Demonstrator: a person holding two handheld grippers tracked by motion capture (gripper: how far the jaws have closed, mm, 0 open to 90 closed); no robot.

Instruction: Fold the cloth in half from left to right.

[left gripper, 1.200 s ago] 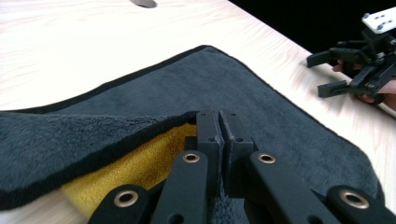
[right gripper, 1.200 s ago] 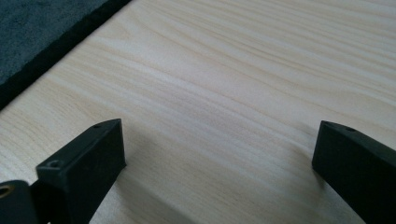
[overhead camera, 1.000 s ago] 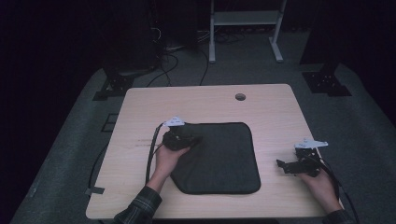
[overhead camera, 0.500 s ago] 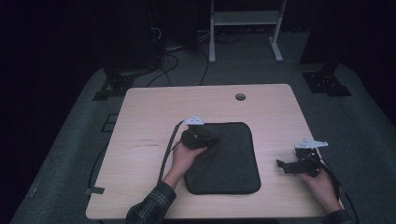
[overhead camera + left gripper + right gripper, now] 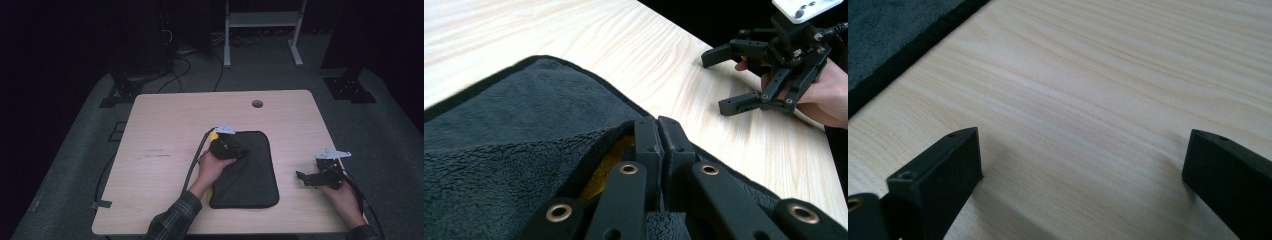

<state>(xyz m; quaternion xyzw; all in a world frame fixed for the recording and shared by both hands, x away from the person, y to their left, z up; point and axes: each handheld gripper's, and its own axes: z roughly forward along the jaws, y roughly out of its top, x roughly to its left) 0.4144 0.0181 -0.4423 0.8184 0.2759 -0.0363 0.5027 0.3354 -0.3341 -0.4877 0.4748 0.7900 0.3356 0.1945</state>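
Dim room, pale wooden surface [image 5: 165, 130]. Left gripper [image 5: 227, 146], jaws clenched on the dark cloth [image 5: 250, 175] edge (yellow underside showing), has dragged it rightward, folding it narrower. Right gripper [image 5: 312, 178] rests released.

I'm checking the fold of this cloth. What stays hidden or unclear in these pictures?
- Yellow underside: left gripper view, mostly covered by the dark cloth and the left gripper.
- Cloth's near-left corner: high view, hidden by the sleeve.
- Cloth: right gripper view, cut off by the frame edge.
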